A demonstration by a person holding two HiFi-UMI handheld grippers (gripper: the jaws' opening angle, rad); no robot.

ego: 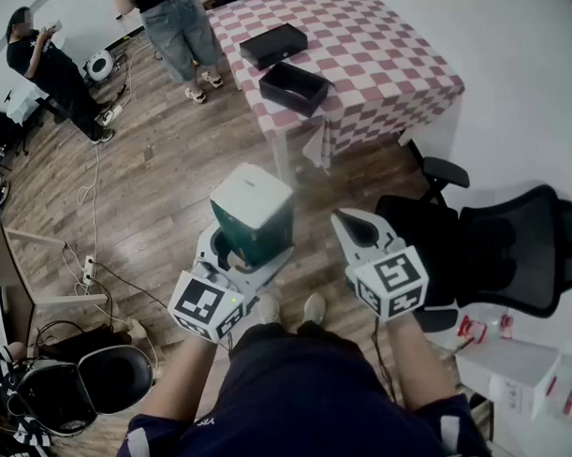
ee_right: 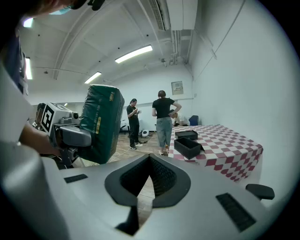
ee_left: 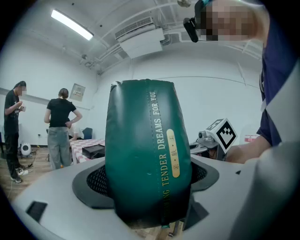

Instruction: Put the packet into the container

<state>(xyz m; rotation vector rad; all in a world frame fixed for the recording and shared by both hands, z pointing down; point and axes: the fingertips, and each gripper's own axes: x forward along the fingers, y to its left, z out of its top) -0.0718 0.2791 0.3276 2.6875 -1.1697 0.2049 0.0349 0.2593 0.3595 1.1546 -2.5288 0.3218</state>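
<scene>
The left gripper [ego: 236,258] is clamping the green packet [ego: 253,213] upright in wide-spread jaws, well apart from the black container [ego: 295,87] on the checked table [ego: 383,60]. The right gripper [ego: 353,228] is hanging closed, empty. Only the head view is showing the chair [ego: 511,248] beside it.

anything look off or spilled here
Nothing stands out. The green packet sits straight and undamaged in the left gripper's jaws, and the open black box rests flat on the checkered table, with no spill in view.
</scene>
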